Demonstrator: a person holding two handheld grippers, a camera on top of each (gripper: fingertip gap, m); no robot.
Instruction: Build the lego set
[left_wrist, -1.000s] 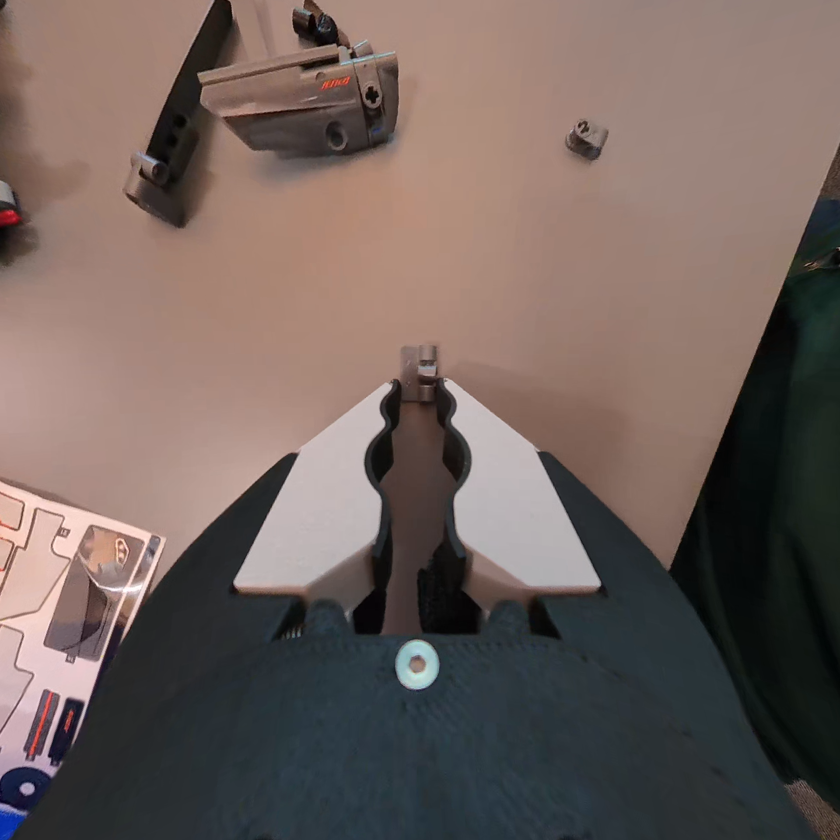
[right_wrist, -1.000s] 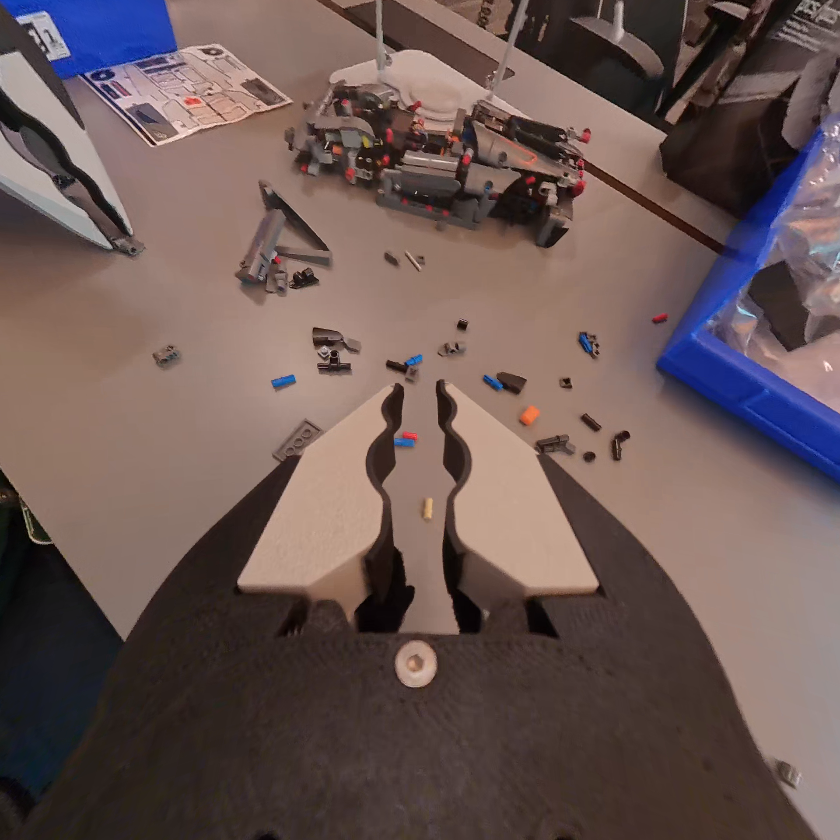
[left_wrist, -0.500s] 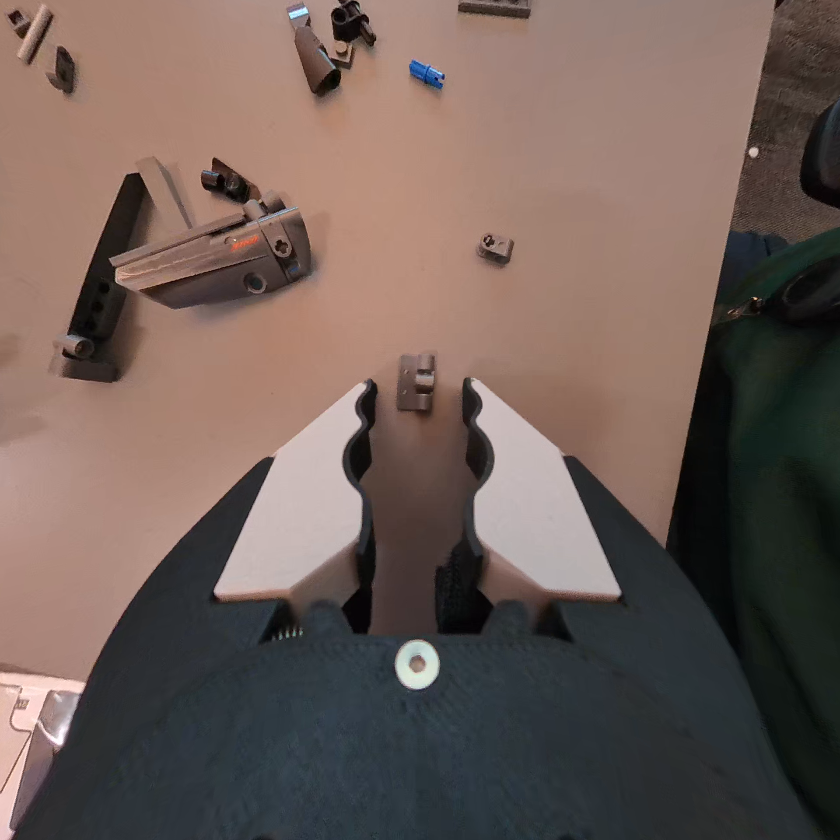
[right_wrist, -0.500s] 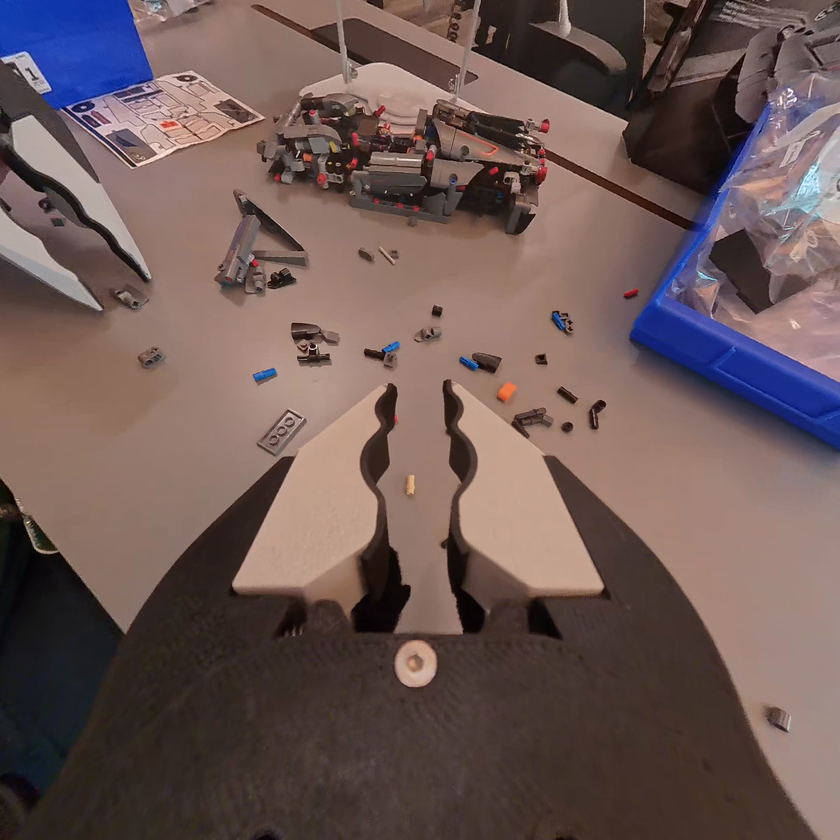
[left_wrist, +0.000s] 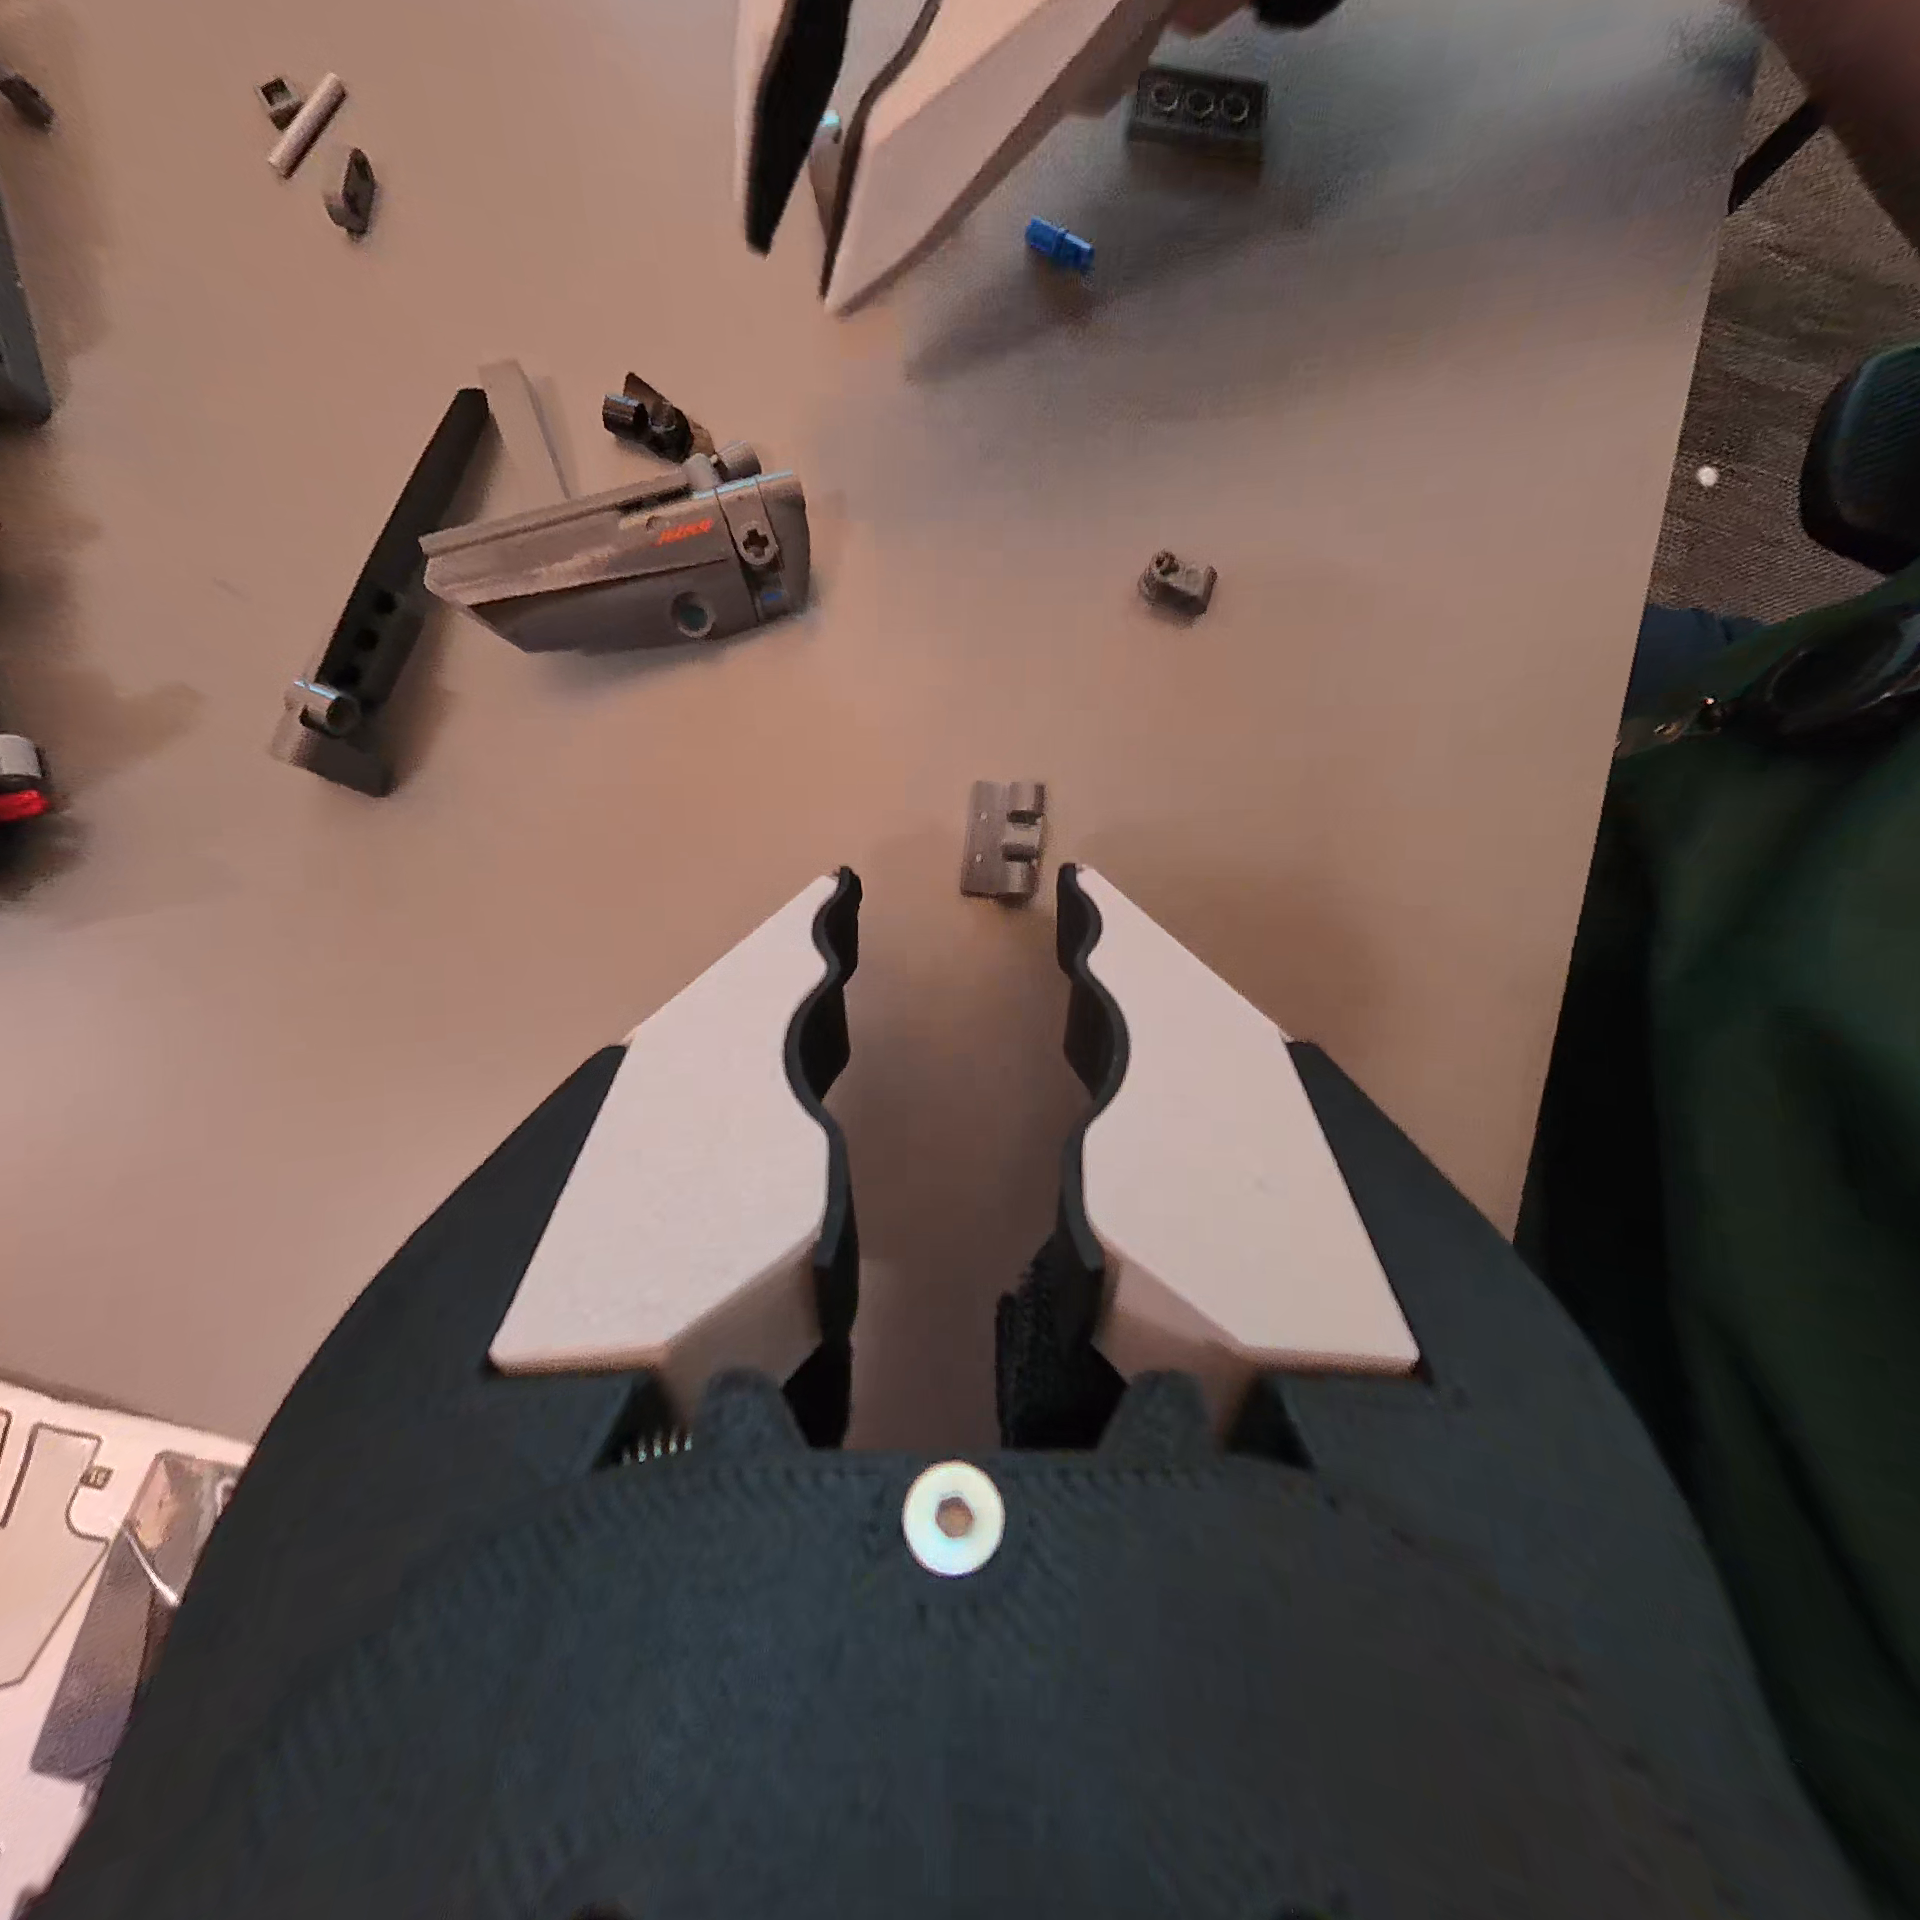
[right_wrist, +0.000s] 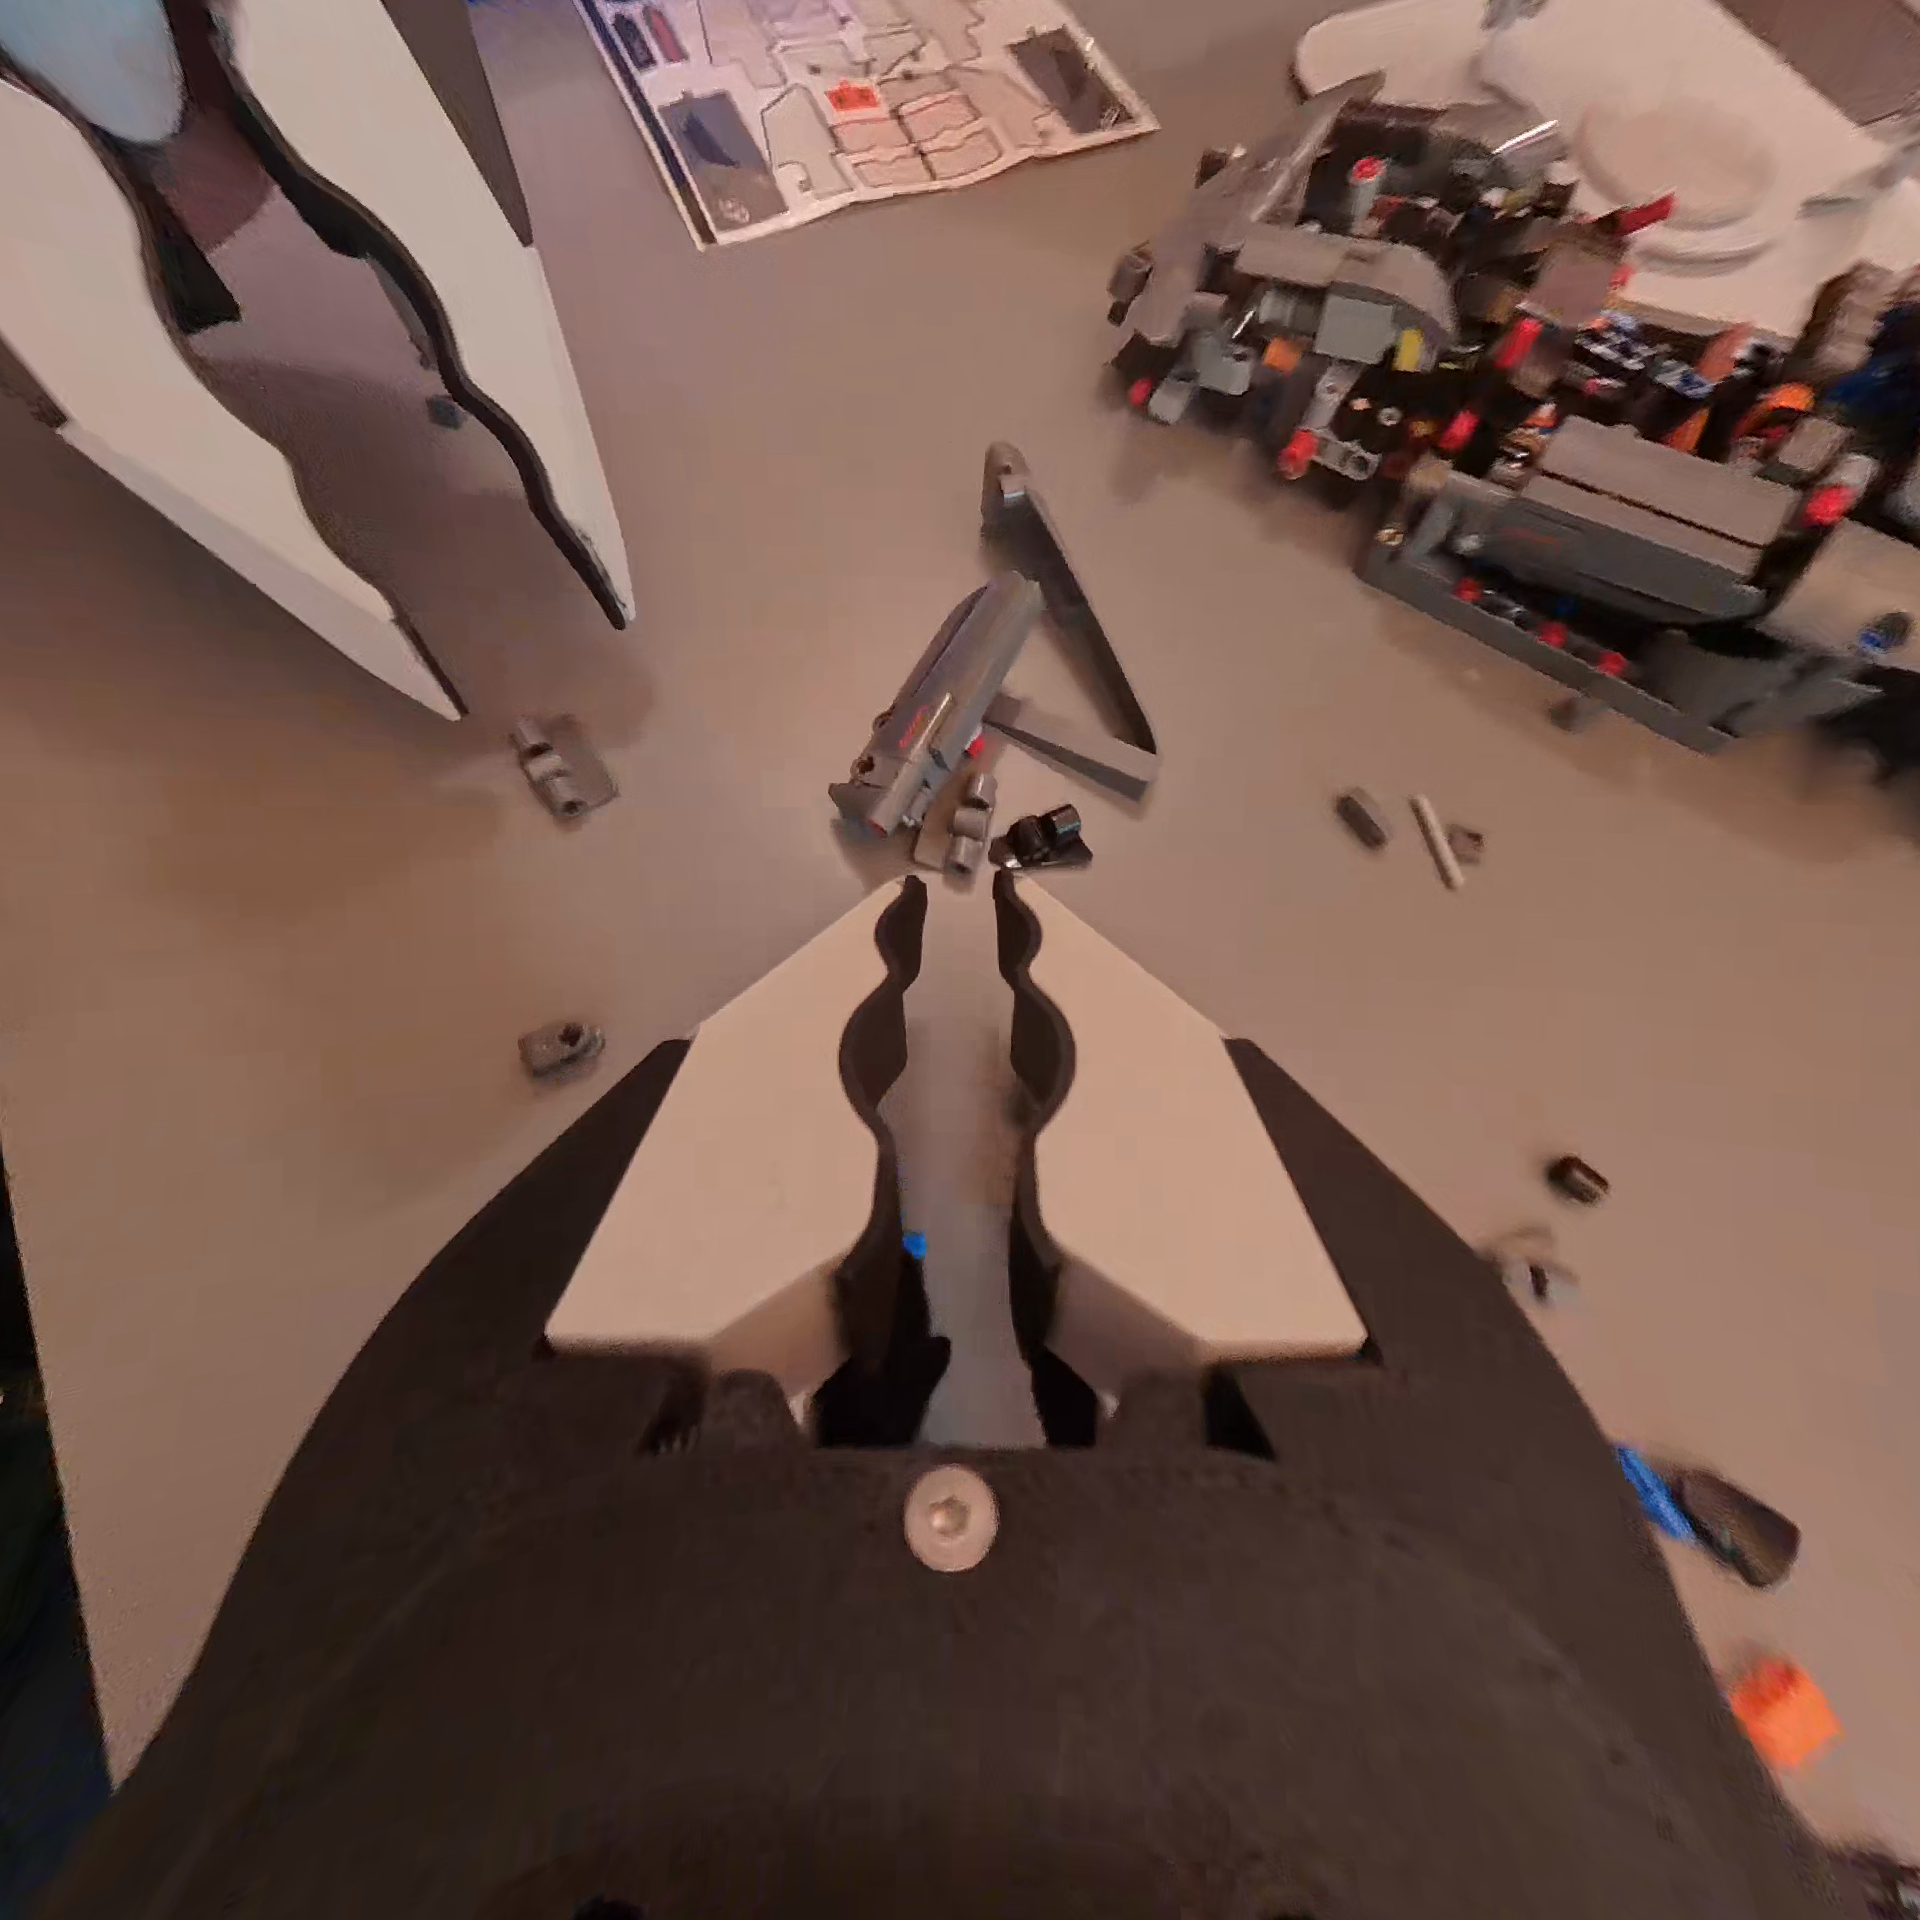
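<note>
My left gripper (left_wrist: 956, 878) is open and empty, low over the table. A small grey hinge plate (left_wrist: 1003, 840) lies flat just ahead of its tips; it also shows in the right wrist view (right_wrist: 566, 764). A grey sub-assembly (left_wrist: 623, 577) lies farther left, beside a black beam (left_wrist: 384, 613). My right gripper (right_wrist: 958, 881) is only narrowly open and empty, its tips just short of that sub-assembly (right_wrist: 935, 717) and a small grey connector piece (right_wrist: 966, 826). The right gripper also shows at the top of the left wrist view (left_wrist: 883, 156). The large grey model (right_wrist: 1507, 416) stands at the far right.
A sticker sheet (right_wrist: 883, 104) lies at the back. Loose pieces include a grey connector (left_wrist: 1177, 582), a blue pin (left_wrist: 1058, 244), a dark plate (left_wrist: 1195, 109), a black connector (right_wrist: 1044, 831) and an orange piece (right_wrist: 1782, 1714). The table edge (left_wrist: 1621, 727) runs close on the right of the left wrist view. My right fingertips sit around 11 cm from my left ones. The right tips stand about 4 cm off the small grey connector piece (right_wrist: 966, 826). Left tips and right tips are each some 20 cm from the large grey model (right_wrist: 1507, 416).
My left gripper opened and let go of the hinge plate, which now lies on the table. My right gripper moved forward and left, close to the grey sub-assembly.
</note>
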